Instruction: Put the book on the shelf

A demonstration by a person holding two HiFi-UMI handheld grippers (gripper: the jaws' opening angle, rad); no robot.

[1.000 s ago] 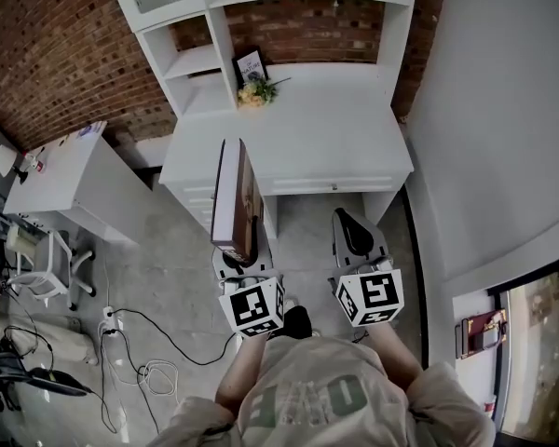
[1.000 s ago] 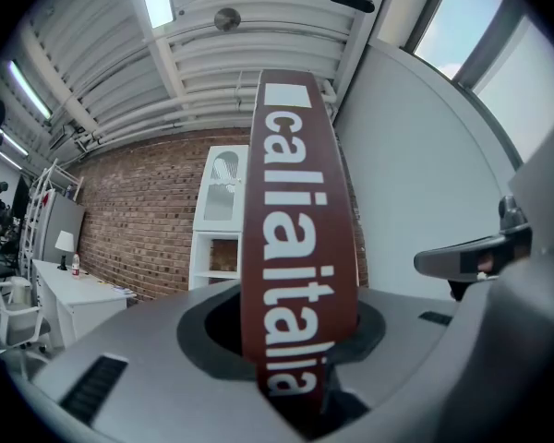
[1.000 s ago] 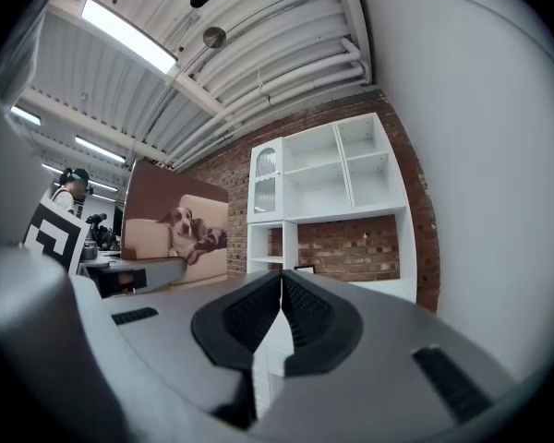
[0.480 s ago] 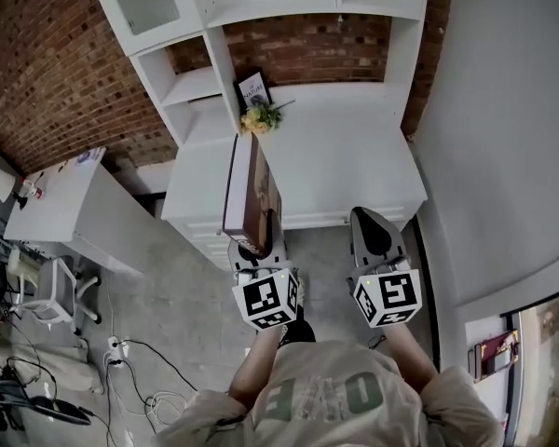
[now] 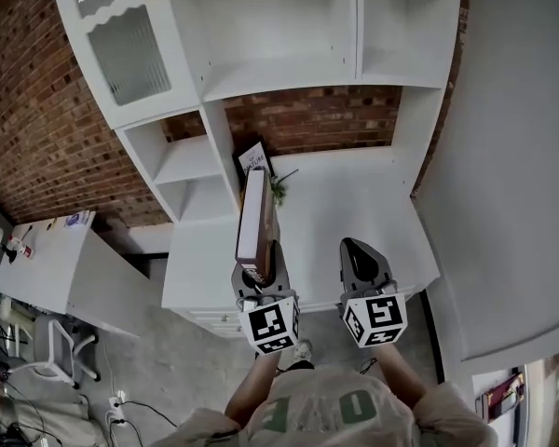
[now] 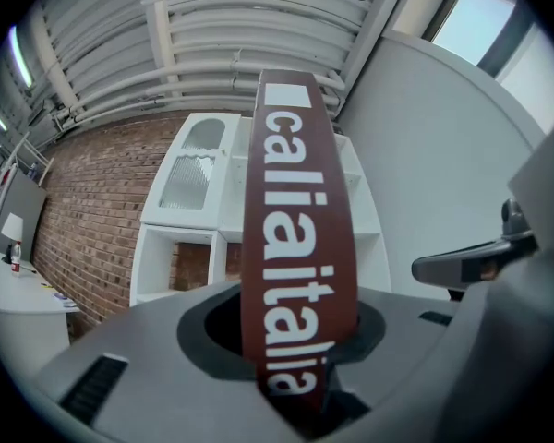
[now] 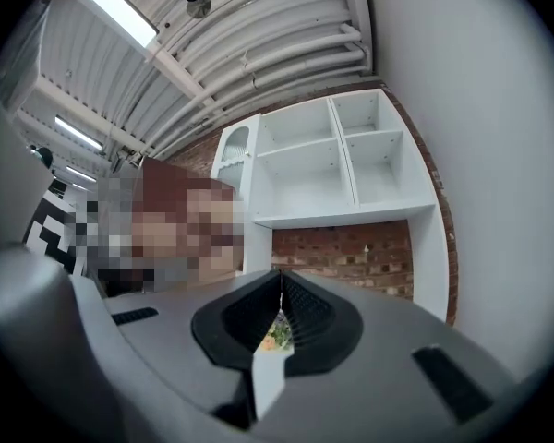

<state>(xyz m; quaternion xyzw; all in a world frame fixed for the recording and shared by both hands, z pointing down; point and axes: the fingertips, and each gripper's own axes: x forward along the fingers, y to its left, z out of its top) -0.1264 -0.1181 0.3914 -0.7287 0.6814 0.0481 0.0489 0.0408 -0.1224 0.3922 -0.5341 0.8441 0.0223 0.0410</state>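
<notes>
My left gripper [image 5: 260,261] is shut on the lower end of a brown book [image 5: 257,220], which stands upright on edge. In the left gripper view its spine [image 6: 295,201] with large white letters rises straight out of the jaws. The book hangs over the front of the white desk top [image 5: 354,203], below the white shelf unit [image 5: 279,74] with its open compartments [image 7: 332,155]. My right gripper [image 5: 358,251] hovers to the right of the book, shut with nothing in it; its jaws meet in a thin line [image 7: 280,293].
A small framed picture [image 5: 253,156] and a flower sprig [image 5: 281,190] stand at the back of the desk, just beyond the book. A glass-door cabinet [image 5: 121,49] is at upper left. A grey wall [image 5: 512,156] bounds the right. A side table [image 5: 65,268] and chair [image 5: 61,361] stand left.
Both grippers and the book have moved forward from over the floor to over the desk. The view has tilted up, so the upper shelf compartments now show.
</notes>
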